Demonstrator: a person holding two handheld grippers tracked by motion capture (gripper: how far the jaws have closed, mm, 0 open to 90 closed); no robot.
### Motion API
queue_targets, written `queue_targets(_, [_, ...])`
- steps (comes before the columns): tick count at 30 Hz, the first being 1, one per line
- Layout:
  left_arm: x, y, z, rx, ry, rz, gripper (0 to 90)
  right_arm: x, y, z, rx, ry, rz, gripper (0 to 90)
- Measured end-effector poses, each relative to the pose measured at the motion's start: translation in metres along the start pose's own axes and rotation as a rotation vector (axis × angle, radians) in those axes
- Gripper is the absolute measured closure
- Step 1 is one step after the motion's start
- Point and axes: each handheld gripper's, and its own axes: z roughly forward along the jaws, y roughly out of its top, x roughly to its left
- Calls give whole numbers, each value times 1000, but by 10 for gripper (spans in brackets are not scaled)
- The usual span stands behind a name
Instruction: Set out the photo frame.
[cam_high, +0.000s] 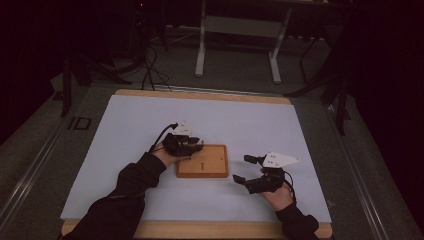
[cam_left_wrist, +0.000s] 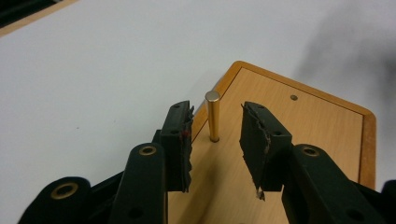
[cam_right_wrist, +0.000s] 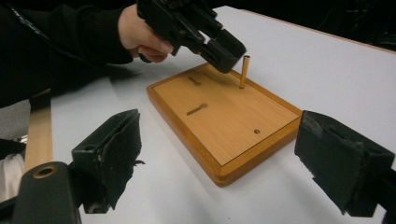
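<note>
While nothing is gripped: both tools idle, jaws spread.
Left tool (cam_left_wrist: 215, 135): jaws straddle, without touching, the upright brass pin (cam_left_wrist: 213, 116), likely lining up a pinch.
Pin: stands at a corner of the flat wooden board (cam_high: 202, 161), mid-table (cam_high: 130, 120).
Right tool (cam_high: 246, 170): beside the board, apart.

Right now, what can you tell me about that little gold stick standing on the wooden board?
The gold pin is a slim, shiny, brass-looking cylinder with a flat top. It stands upright in a hole near one corner of the wooden board. The left gripper is open, its jaws on either side of the pin, not touching it.
</note>
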Motion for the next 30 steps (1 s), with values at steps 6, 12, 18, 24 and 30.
queue_targets(6, [2, 5, 6, 8, 6, 15, 686, 0, 0, 2, 6, 6, -5, 144])
queue_targets(12, [0, 7, 8, 10, 3, 22, 728, 0, -1, 3, 14, 15, -4, 149])
queue_targets(18, [-1, 6, 10, 21, 1, 22, 756, -1, -1, 4, 24, 22, -2, 150])
queue_targets(24, [-3, 7, 13, 18, 3, 28, 819, -2, -1, 4, 27, 20, 0, 150])
queue_targets(30, [-2, 7, 13, 19, -3, 32, 838, -2, -1, 8, 39, 19, -17, 153])
